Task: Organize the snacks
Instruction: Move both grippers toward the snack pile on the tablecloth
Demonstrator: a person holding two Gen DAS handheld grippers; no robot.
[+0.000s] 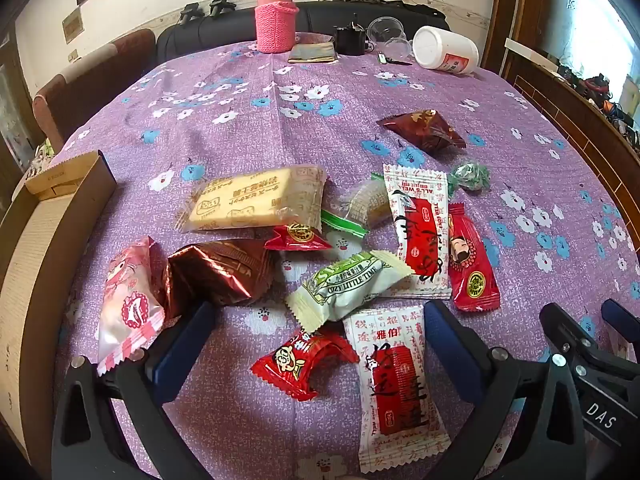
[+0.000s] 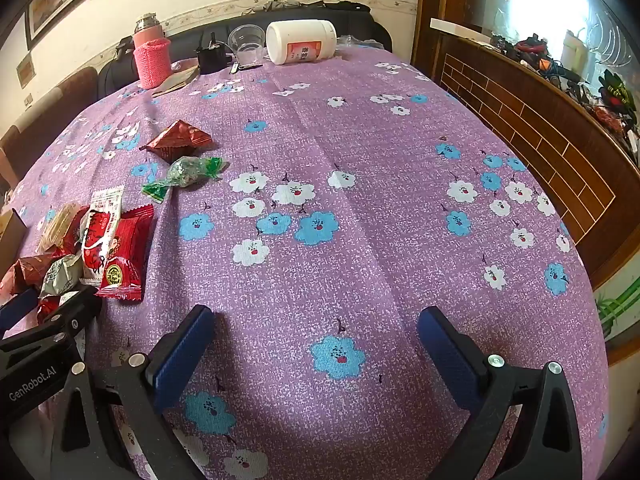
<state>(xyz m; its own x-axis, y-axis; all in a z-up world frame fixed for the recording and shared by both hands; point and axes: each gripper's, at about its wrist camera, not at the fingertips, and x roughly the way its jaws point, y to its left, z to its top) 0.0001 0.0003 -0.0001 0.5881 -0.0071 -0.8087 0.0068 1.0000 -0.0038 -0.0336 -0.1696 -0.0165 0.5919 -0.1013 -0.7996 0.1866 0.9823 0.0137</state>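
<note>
Barely begun by the look of it: snacks [image 1: 320, 248] scattered loose on the tablecloth [image 1: 280, 128] beside the cardboard box [image 1: 52, 240], none visibly inside, left gripper [image 1: 316, 320] and right gripper [image 2: 312, 320] both spread wide, empty.

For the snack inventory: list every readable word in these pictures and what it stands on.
"OZY LITTLE TIME": pale green-and-white snack packet.
"ALL'S WELL", upside down: white-and-red sachet.
"DAS": right gripper, on its black body.
"GenRobot.AI": left gripper, on its black body.
Chinese print on wrappers and the white plastic bottle: too small.
</note>
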